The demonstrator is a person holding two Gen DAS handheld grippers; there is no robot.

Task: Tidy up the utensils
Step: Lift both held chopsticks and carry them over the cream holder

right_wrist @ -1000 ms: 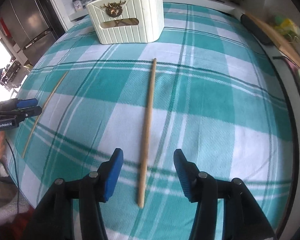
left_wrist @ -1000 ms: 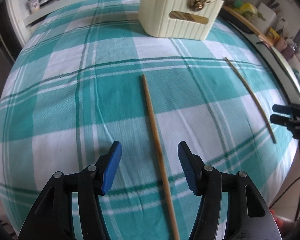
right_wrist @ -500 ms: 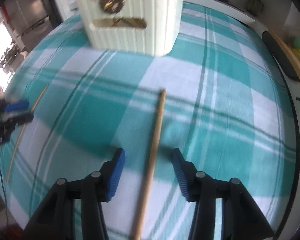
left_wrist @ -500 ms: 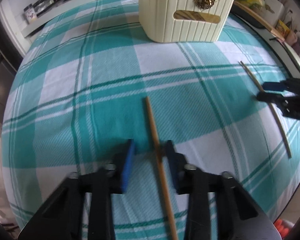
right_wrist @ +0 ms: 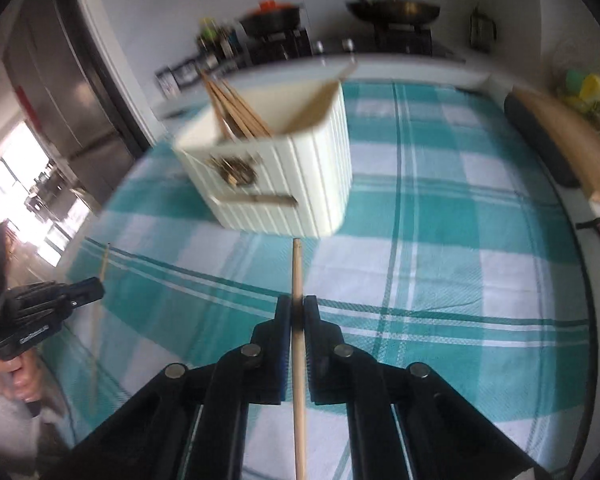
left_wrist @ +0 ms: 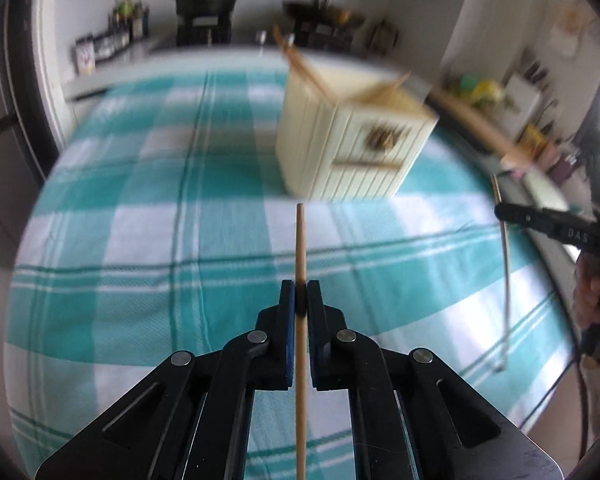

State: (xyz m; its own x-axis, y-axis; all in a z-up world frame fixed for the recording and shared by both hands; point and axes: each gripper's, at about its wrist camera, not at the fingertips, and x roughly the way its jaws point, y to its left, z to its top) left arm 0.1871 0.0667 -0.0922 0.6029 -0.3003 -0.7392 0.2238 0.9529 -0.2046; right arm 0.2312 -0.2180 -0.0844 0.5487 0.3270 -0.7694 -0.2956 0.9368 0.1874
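Left gripper (left_wrist: pixel 300 300): tilted downward over the checked cloth (left_wrist: pixel 140 220), jaws pinching a chopstick (left_wrist: pixel 300 240).
Right gripper (right_wrist: pixel 296 312): same tilt, clamping second chopstick (right_wrist: pixel 297 272).
Holder (right_wrist: pixel 300 184): ahead, chopsticks inside.

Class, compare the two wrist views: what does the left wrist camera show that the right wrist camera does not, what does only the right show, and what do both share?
Only the left wrist view shows the left gripper head-on, shut on its chopstick. Only the right wrist view shows a frying pan on the back counter and the right gripper head-on, shut on its own chopstick. Both share the cream utensil holder with chopsticks already inside, on the teal checked tablecloth.
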